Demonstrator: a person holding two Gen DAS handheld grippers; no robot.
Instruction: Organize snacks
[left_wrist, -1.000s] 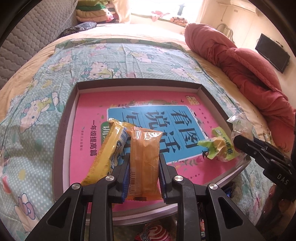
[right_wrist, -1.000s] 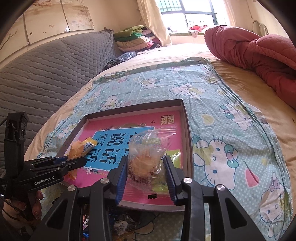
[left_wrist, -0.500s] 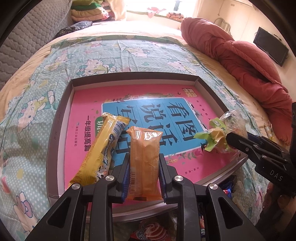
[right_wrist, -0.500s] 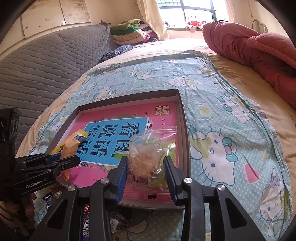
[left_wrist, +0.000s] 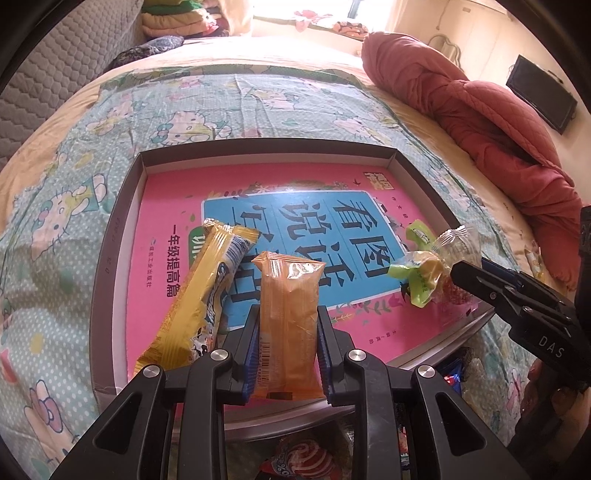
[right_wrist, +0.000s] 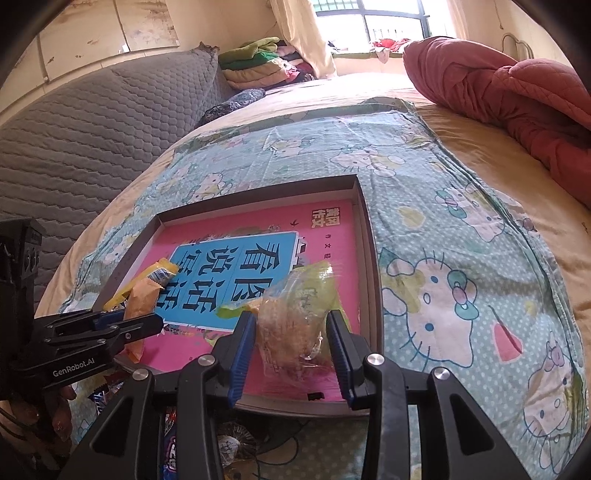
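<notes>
A shallow grey box (left_wrist: 122, 206) lined with a pink and blue book cover lies on the bed. My left gripper (left_wrist: 286, 321) is shut on an orange snack packet (left_wrist: 290, 314), held upright over the box's near edge. A long yellow snack bar (left_wrist: 199, 295) lies inside the box just left of it. My right gripper (right_wrist: 291, 325) is shut on a clear bag with a golden pastry and green label (right_wrist: 291, 317), over the box's near right corner. That same bag (left_wrist: 424, 266) and gripper show at the right of the left wrist view.
The box rests on a teal cartoon-print sheet (right_wrist: 461, 221). A red quilt (left_wrist: 480, 122) is bunched at the right. A grey padded headboard (right_wrist: 85, 133) and folded clothes (right_wrist: 258, 62) stand at the far left. Several loose wrapped snacks (left_wrist: 306, 458) lie below the box's near edge.
Both views have tipped slightly, so the box now sits a little lower in the frames. Each gripper keeps its hold on its packet and neither has shifted noticeably.
</notes>
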